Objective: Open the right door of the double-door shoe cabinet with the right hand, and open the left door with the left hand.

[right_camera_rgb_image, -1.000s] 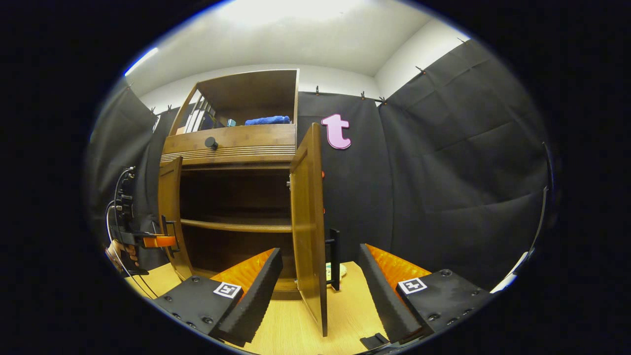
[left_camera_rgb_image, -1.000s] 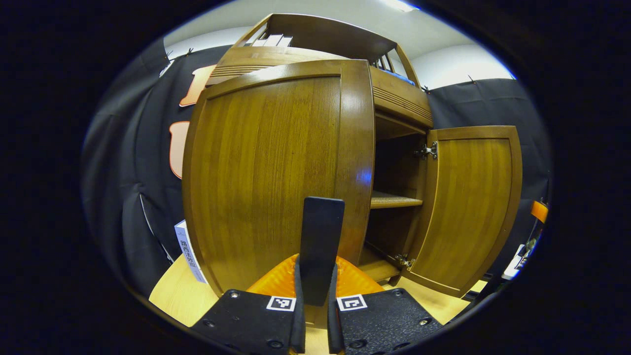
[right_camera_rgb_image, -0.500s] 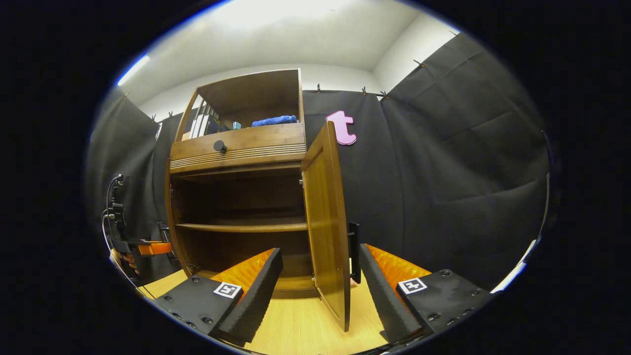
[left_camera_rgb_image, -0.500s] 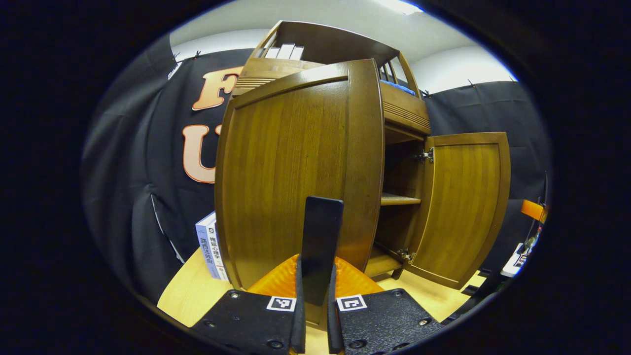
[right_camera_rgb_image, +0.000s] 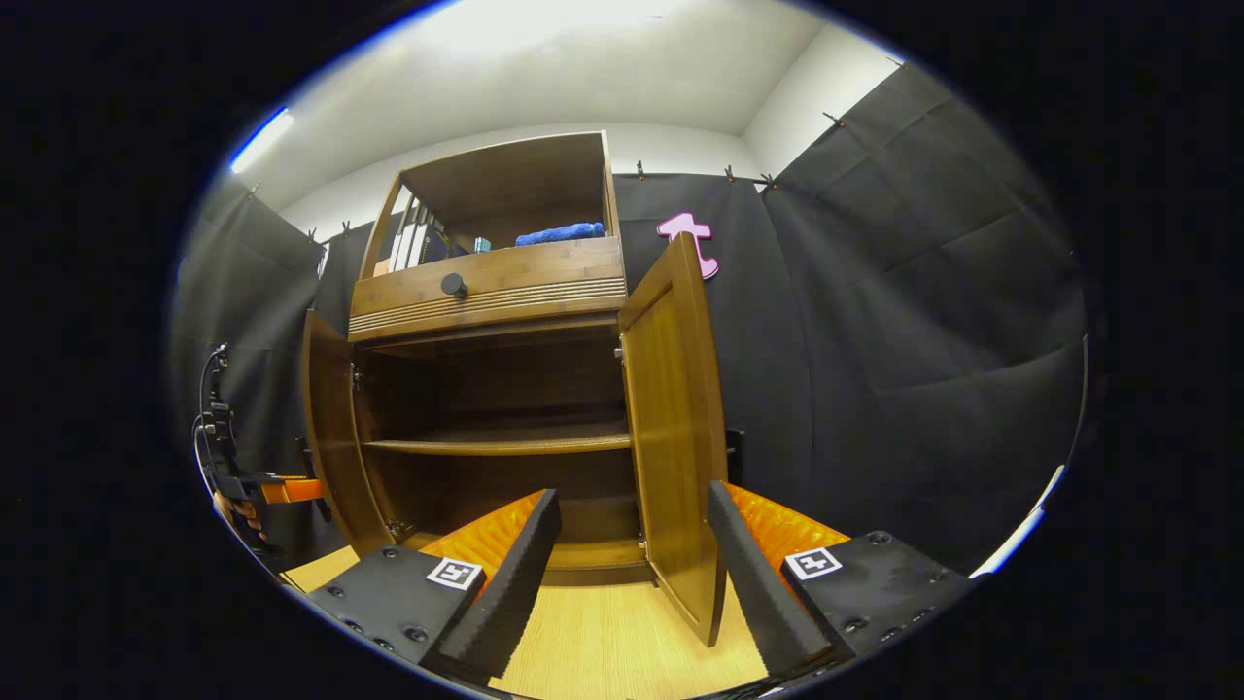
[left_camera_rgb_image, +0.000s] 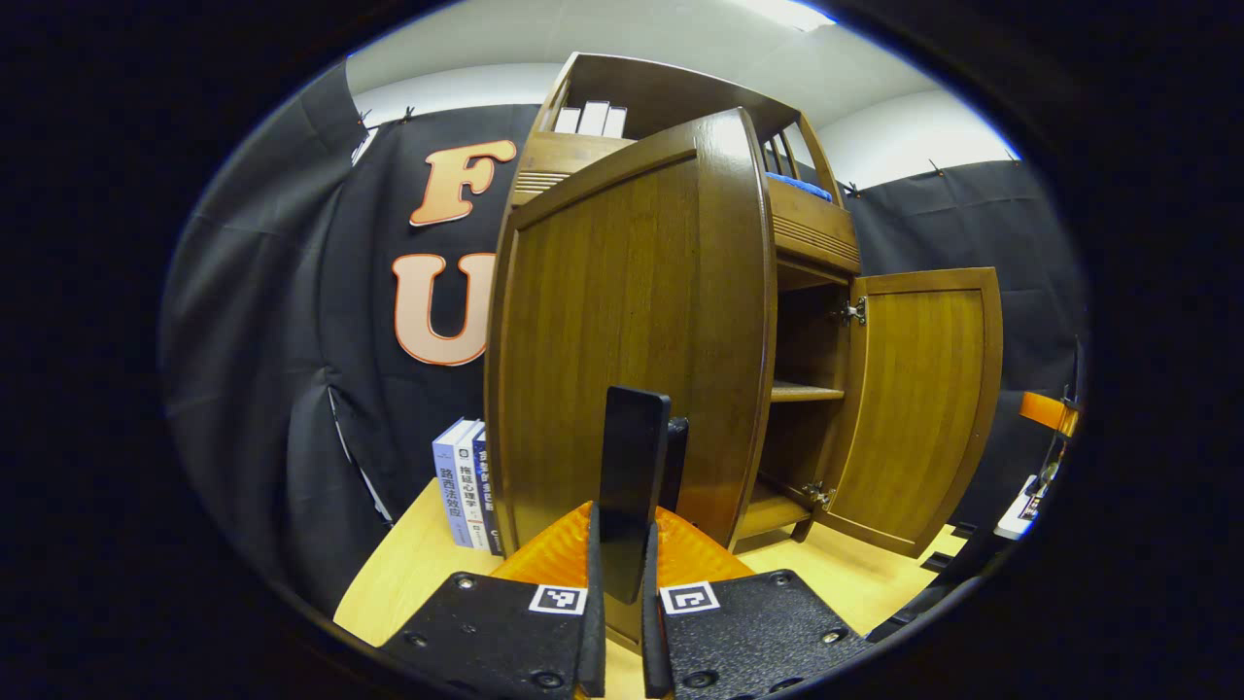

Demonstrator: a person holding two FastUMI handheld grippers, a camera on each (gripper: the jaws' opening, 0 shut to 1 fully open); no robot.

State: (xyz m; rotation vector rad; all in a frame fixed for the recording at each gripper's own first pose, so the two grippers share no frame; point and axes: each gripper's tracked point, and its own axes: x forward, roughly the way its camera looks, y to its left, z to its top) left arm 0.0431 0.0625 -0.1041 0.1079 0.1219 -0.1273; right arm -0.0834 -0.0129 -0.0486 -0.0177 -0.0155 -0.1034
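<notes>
The brown wooden shoe cabinet [right_camera_rgb_image: 486, 282] stands with both doors swung out. In the left gripper view the left door [left_camera_rgb_image: 622, 331] rises close ahead, and my left gripper [left_camera_rgb_image: 618, 530] is shut on its black bar handle [left_camera_rgb_image: 634, 452]. The right door [left_camera_rgb_image: 923, 408] hangs open farther right. In the right gripper view my right gripper [right_camera_rgb_image: 632, 574] is open, holding nothing. The right door [right_camera_rgb_image: 675, 437] stands just beyond its fingers, its lower corner showing in the gap between them, and its black handle [right_camera_rgb_image: 735, 452] peeks from behind it. The left door [right_camera_rgb_image: 330, 437] is open at the left.
The cabinet has an inner shelf [right_camera_rgb_image: 505, 444], a drawer with a round knob [right_camera_rgb_image: 453, 285], and a top shelf holding books and a blue cloth [right_camera_rgb_image: 559, 233]. Several books [left_camera_rgb_image: 466, 496] stand left of the cabinet on the pale wooden floor [right_camera_rgb_image: 603, 651]. A hand holds the left gripper [right_camera_rgb_image: 282, 486].
The left door has swung farther open with my left gripper shut on its handle, uncovering the books beside the cabinet. The right gripper stays open; more of the right door's inner face shows.
</notes>
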